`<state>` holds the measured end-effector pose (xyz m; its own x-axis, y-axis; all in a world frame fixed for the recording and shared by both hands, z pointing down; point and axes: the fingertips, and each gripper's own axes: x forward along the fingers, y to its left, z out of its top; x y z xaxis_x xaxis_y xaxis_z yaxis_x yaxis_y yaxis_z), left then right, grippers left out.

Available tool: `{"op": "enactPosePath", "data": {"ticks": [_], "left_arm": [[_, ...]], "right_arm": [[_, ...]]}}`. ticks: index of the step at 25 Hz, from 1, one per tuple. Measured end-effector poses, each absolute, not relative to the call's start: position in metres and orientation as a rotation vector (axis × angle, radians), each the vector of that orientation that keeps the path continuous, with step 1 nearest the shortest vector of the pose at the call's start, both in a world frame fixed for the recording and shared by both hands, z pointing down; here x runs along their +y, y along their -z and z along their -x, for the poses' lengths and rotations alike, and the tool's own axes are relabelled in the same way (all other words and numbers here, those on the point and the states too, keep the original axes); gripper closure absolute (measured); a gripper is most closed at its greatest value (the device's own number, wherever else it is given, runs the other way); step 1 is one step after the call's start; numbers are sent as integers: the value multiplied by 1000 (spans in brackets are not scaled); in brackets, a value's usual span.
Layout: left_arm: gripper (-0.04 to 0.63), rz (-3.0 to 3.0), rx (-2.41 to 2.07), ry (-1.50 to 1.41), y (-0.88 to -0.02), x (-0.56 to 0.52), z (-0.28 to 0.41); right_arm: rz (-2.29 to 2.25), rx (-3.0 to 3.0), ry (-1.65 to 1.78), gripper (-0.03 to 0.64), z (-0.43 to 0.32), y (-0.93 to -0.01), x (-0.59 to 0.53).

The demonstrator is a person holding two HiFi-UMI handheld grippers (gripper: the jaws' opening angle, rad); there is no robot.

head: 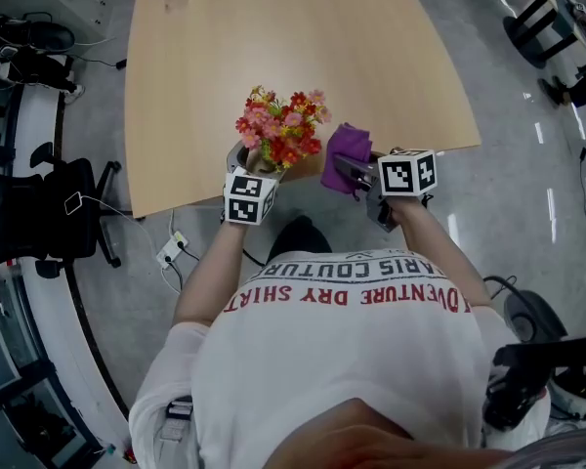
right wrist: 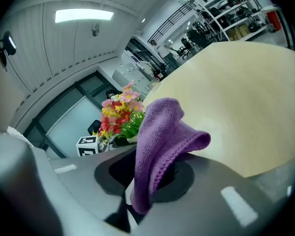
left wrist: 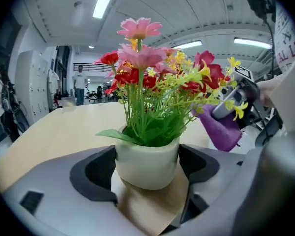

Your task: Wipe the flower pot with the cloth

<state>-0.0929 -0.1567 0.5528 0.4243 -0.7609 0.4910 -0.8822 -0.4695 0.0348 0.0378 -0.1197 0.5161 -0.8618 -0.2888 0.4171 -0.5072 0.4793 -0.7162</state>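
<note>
My left claw [left wrist: 147, 175] grasps the one white flower pot [left wrist: 146, 162]; my right claw [right wrist: 150, 183] clenches one purple cloth [right wrist: 160, 132], right of it.

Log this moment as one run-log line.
left gripper: shut on flower pot | right gripper: shut on purple cloth | cloth: off the pot | wipe: not started
</note>
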Motion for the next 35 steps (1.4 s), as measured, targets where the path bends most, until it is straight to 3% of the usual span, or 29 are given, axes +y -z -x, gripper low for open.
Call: {"op": "enactPosePath", "data": {"ticks": [8, 35], "left_arm": [[183, -2548, -1187, -665, -549, -157, 87], [181, -2634, -1106, -654, -542, -154, 92]], "right_arm": [[-624, -2502, -1392, 569, -13, -519, -150], [-723, -2228, -1306, 569, 1, -573, -177]]}}
